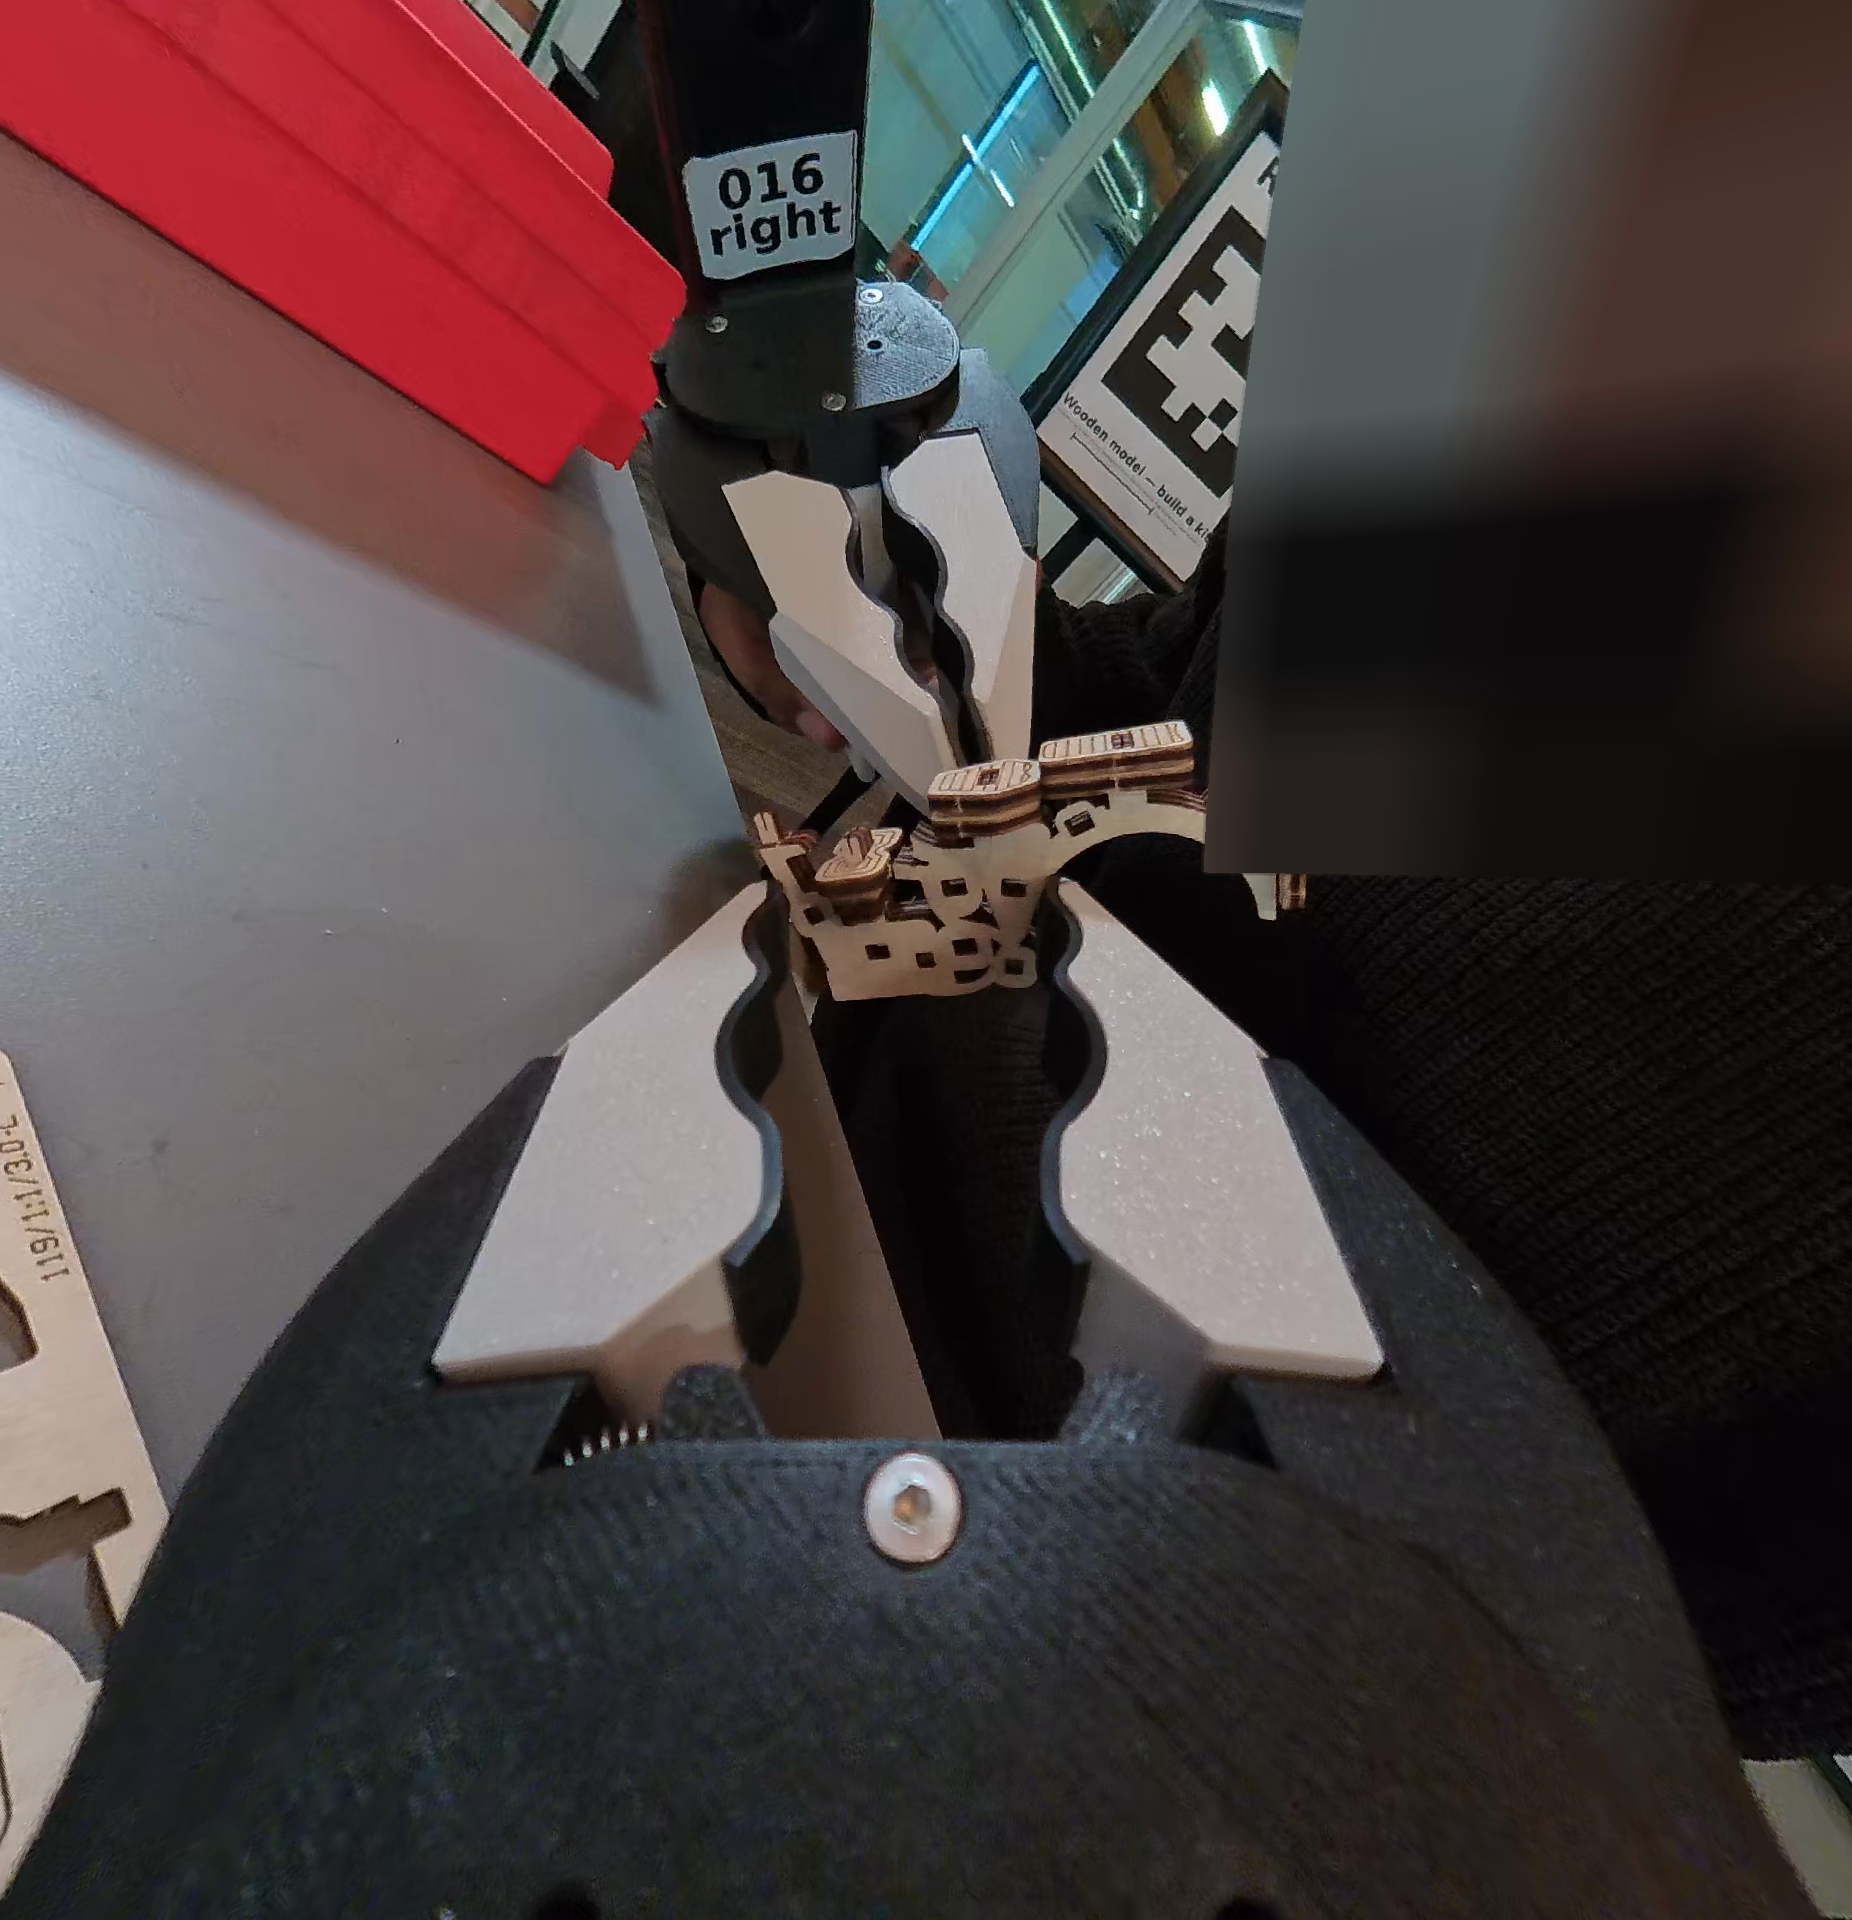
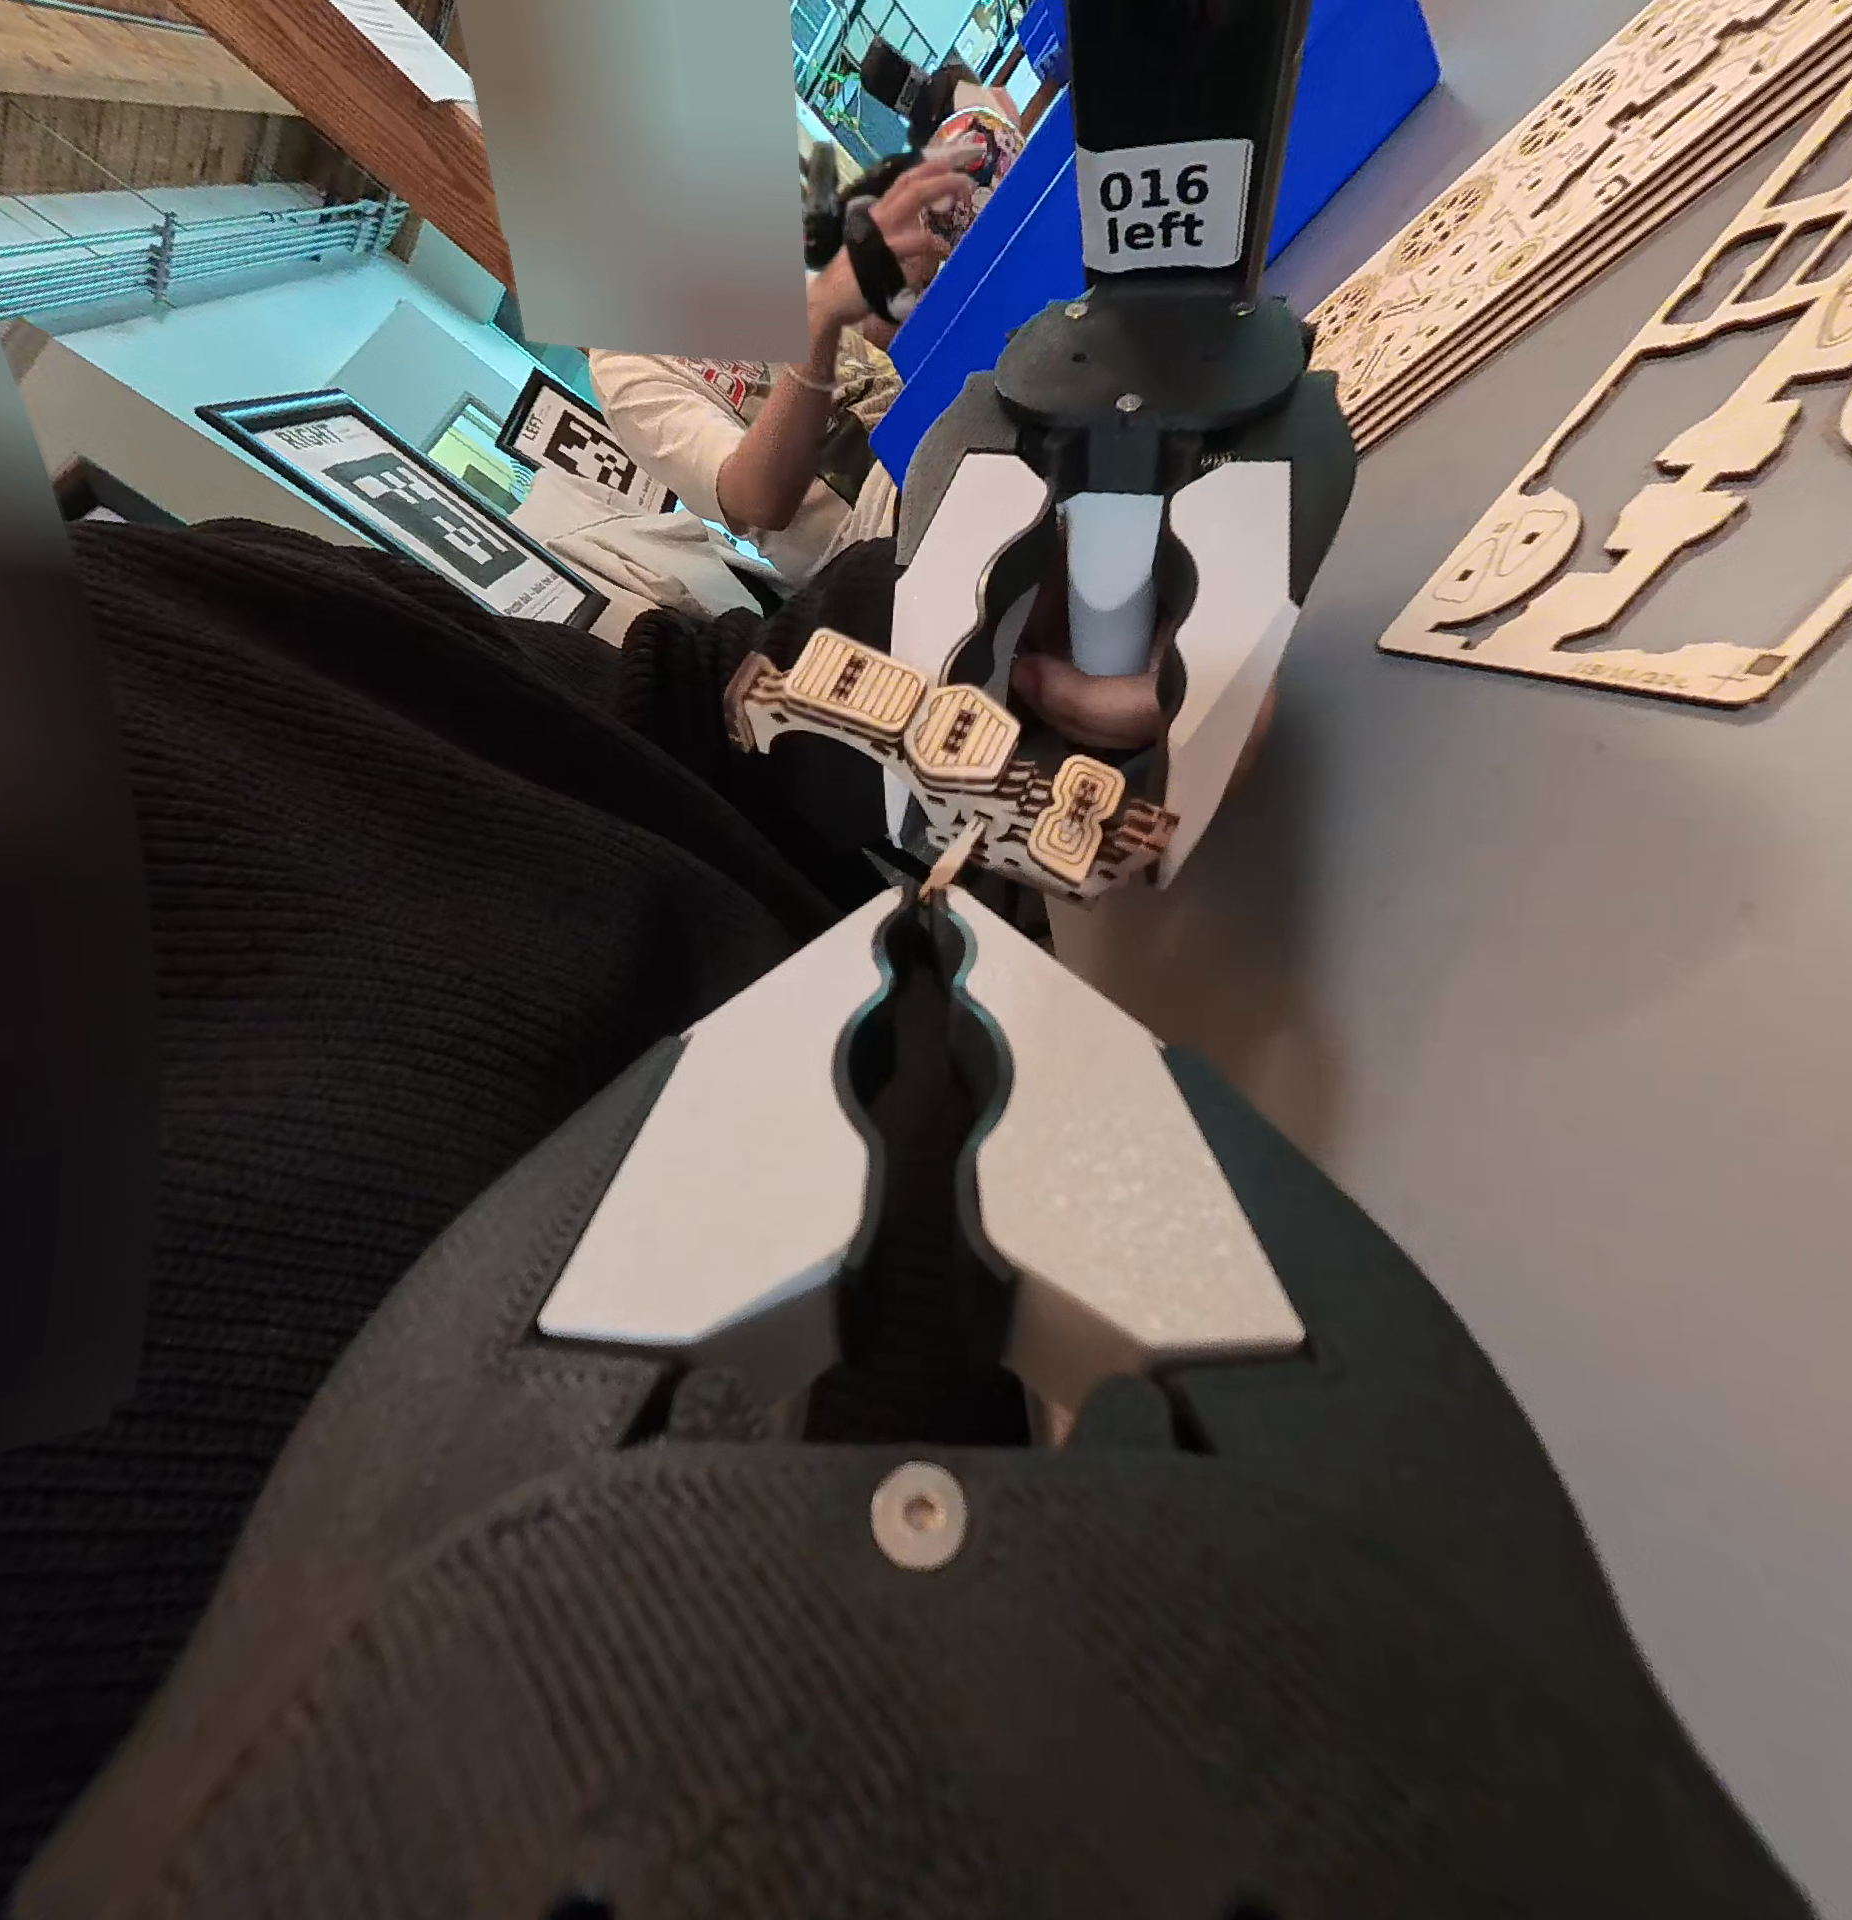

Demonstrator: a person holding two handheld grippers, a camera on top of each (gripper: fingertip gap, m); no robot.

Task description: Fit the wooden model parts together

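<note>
My left gripper (image 1: 917, 906) is shut on a partly built wooden model (image 1: 932, 940), a stack of slotted plywood plates with rounded blocks on top. The model is held above the table's near edge. My right gripper (image 2: 927, 902) is shut on a thin wooden pin (image 2: 951, 864) at its very tips. The pin's free end touches the model (image 2: 963, 738) near its middle. In the left wrist view the right gripper (image 1: 948, 769) comes down from above onto the model's top. In the right wrist view the left gripper (image 2: 1041, 836) grips the model from behind.
A red bin (image 1: 330, 208) stands on the grey table (image 1: 278, 831). Plywood part sheets lie on the table (image 2: 1628, 468), one beside my left gripper (image 1: 28, 1403). A blue box (image 2: 1005, 343) and framed marker signs (image 2: 413, 499) stand behind. A black sweater (image 2: 382, 935) fills the near side.
</note>
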